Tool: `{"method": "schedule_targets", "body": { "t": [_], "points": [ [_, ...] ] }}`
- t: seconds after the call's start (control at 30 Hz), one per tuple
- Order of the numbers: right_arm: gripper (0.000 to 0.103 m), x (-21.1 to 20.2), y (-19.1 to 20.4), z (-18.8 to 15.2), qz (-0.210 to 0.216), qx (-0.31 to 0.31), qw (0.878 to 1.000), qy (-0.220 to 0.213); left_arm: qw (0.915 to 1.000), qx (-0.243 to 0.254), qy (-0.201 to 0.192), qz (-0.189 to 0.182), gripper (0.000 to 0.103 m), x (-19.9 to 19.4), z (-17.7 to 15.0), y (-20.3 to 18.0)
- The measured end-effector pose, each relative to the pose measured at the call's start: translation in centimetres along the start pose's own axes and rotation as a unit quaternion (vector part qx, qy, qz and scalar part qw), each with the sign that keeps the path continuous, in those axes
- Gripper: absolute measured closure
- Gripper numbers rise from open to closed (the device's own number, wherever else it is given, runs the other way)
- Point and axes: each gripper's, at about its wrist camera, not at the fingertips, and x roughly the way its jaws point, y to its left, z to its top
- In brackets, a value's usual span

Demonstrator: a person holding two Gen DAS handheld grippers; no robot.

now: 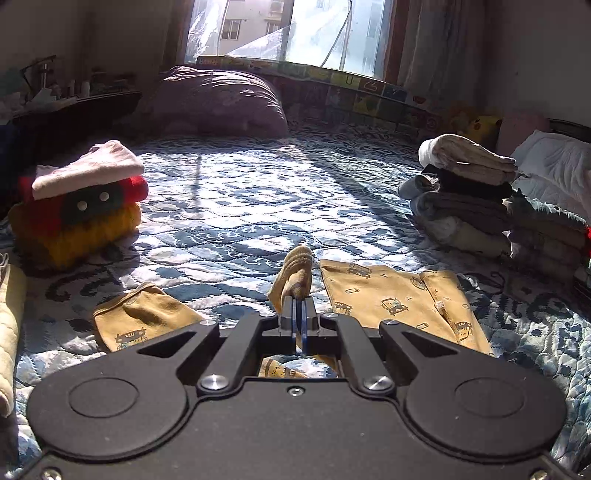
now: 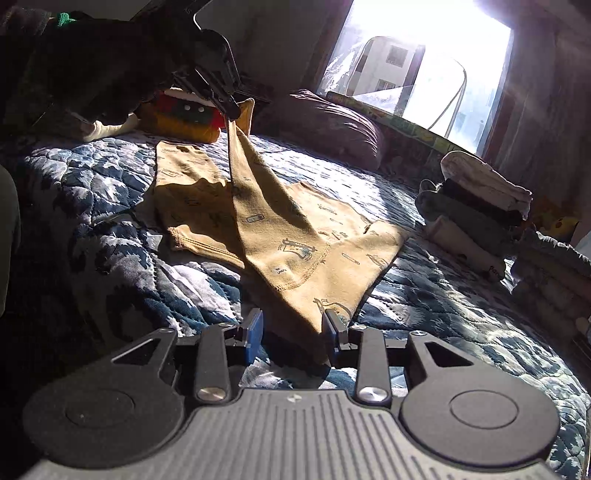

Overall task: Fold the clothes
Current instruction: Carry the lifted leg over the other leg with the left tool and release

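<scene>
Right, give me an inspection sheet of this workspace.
Surface: quilt, blue patterned, sunlit.
Job's things: yellow garment partly spread, one corner lifted.
Clutter: folded stacks at left and right; pillow.
Grippers: left tongs shut on the garment's cuff; right tongs open, straddling a garment corner.
Cables: white cord at the window.
Surroundings: window, curtain, shelf.

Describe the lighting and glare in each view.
Left wrist: sun falls in patches across the quilt; the window is bright but readable. Right wrist: the window is blown out with flare, and the left gripper is nearly a silhouette.
</scene>
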Motion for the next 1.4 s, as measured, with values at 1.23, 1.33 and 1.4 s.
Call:
{"method": "schedule_targets", "body": {
  "t": [1.23, 1.33, 1.4],
  "points": [
    [0.093, 5.9, -11.0, -5.6, 0.117, 0.605, 0.783, 0.081, 0.9945, 0.064, -0.073, 0.039, 0.058, -2.4, -3.5, -4.4],
    [0.096, 5.9, -11.5, -7.0, 0.134, 0.656, 0.739, 0.082, 0.9958, 0.059, -0.047, -0.052, 0.058, -1.7, -4.3, -6.3],
    [0.094, 5.3, -11.2, -6.3, 0.128, 0.633, 0.759, 0.090, 0.9927, 0.082, -0.018, -0.087, 0.057, -0.7, -5.5, -8.5]
  ]
}}
